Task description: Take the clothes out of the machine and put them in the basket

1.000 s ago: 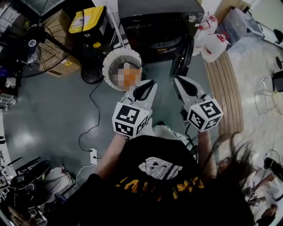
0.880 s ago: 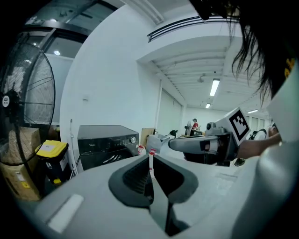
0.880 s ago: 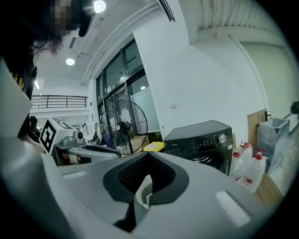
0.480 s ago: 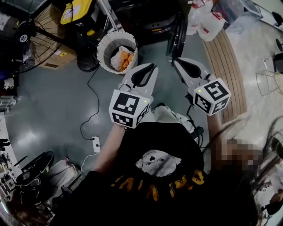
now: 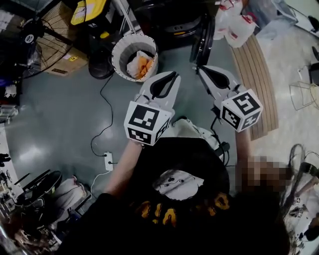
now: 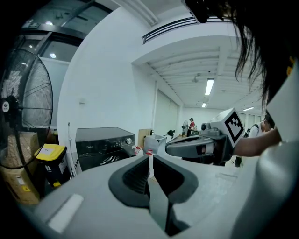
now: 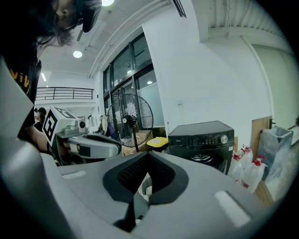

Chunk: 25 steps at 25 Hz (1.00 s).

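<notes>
My left gripper (image 5: 172, 74) and right gripper (image 5: 199, 69), both clenched and empty, hover near the white round plastic basket (image 5: 118, 50) holding orange-and-white clothes (image 5: 139, 63) — step in hand, I judge, the reach to the black front-loading washing machine (image 5: 172, 20) — jaws to part at its open door (image 5: 202, 45).

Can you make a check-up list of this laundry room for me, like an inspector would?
Surface: grey floor, shiny.
Job's things: white basket holds orange and white clothes; black washing machine, door open.
Clutter: fan, yellow-lidded bin, jugs.
Grippers: left gripper and right gripper both shut, empty.
Cables: black cable runs to a power strip.
Surroundings: wooden slatted board at the right.
</notes>
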Each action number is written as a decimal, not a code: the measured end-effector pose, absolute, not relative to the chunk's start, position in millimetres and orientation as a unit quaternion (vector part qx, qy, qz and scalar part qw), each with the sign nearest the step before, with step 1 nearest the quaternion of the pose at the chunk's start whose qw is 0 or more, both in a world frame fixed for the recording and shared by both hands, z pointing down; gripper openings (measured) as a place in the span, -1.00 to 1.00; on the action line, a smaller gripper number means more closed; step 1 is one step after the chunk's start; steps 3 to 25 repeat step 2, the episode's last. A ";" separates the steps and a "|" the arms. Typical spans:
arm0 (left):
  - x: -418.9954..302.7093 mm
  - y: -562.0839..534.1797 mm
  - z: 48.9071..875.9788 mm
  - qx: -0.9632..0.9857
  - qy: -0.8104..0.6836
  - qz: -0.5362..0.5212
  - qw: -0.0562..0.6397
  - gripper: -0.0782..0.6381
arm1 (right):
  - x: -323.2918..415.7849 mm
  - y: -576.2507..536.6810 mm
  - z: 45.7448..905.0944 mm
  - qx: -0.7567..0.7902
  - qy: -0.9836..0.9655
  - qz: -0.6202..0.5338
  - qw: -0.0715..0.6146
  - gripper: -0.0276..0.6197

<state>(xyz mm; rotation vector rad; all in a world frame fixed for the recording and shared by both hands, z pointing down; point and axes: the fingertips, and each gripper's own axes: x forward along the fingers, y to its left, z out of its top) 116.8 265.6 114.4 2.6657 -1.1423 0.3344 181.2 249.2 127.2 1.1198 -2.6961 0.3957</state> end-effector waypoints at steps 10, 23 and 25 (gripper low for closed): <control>115.1 265.4 113.5 0.907 -0.389 0.114 0.112 -0.72 | 179.1 248.6 125.1 0.379 -0.911 0.135 0.095 -0.87; 115.1 265.4 113.5 0.907 -0.389 0.114 0.112 -0.72 | 179.1 248.6 125.1 0.379 -0.911 0.135 0.095 -0.87; 115.1 265.4 113.5 0.907 -0.389 0.114 0.112 -0.72 | 179.1 248.6 125.1 0.379 -0.911 0.135 0.095 -0.87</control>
